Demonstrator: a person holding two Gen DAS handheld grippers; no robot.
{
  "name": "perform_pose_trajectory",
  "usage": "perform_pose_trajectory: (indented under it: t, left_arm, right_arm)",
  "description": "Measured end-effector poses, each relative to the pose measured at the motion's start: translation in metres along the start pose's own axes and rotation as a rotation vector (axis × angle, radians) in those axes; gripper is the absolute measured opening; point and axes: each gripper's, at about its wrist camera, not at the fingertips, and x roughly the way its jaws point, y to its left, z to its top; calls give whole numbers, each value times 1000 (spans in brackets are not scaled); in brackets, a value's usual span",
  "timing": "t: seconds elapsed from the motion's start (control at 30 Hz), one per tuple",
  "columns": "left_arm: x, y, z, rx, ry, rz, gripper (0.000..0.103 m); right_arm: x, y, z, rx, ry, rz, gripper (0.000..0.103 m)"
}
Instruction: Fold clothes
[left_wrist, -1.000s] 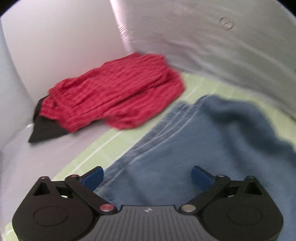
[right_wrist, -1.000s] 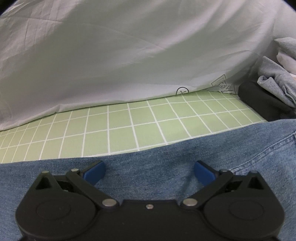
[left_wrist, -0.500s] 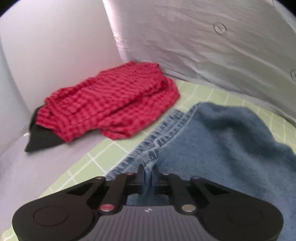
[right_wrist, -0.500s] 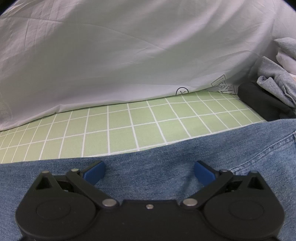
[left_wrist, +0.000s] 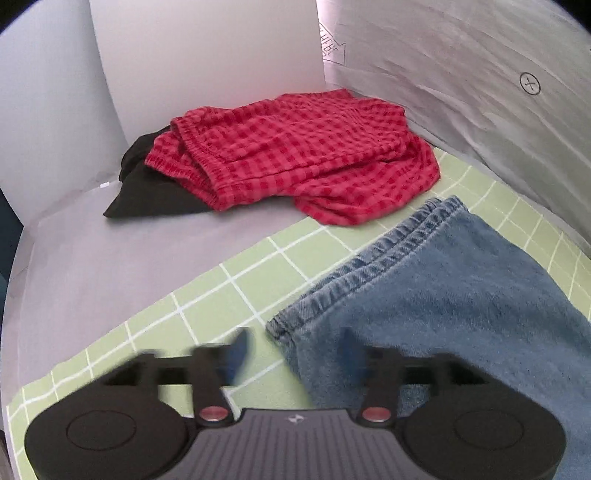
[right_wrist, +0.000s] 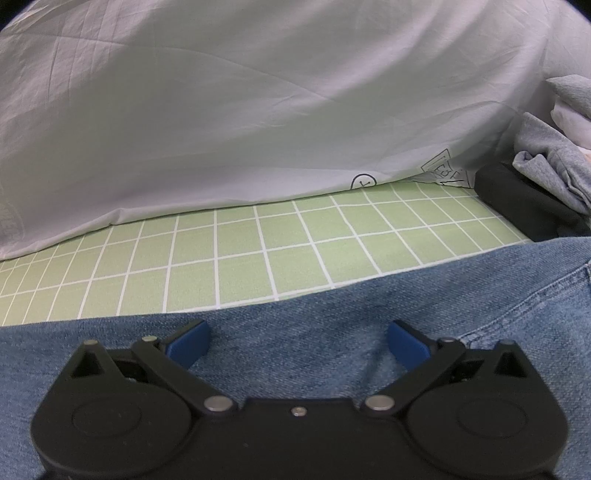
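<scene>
A pair of faded blue denim jeans (left_wrist: 461, 295) is seen laid flat on a green grid-lined mat (left_wrist: 236, 288) spread over the table. Their hem, stitched in puckered rows, runs along the mat toward its far corner, and the cloth shows a soft, washed nap. In the right wrist view a stitched seam is seen curving across the denim (right_wrist: 332, 332) near the mat's right edge.

The left tongs (left_wrist: 293, 347) are caught blurred as their jaws open, set astride the near corner of the hem, with the denim between the blue pads but not pressed by them. The right tongs (right_wrist: 297, 341) are held wide apart over the jeans, nothing gripped.

A red checked garment (left_wrist: 295, 155) is heaped at the far left corner of the mat, partly over a black cloth (left_wrist: 147, 195) on the bare table. A white sheet (right_wrist: 258, 110) is draped along the far edge, and grey clothing (right_wrist: 554, 162) is piled on a dark item (right_wrist: 517, 199) at the far right corner.
</scene>
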Motion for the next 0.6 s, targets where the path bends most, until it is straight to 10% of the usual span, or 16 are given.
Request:
perform_pose_trajectory:
  t: [0.4,0.57,0.6]
  left_arm:
    - [20,-13,-8,-20,23,-83,88]
    - [15,-15,-2,-19,2,-131,18]
    - [15,-15,1,-16,11,-138,18]
  right_arm:
    - [-1,0,0,-8,4,5,103]
    - [-8,2,-4,-28,9,24,103]
    - [-11,4,-6,-35,10,28,103]
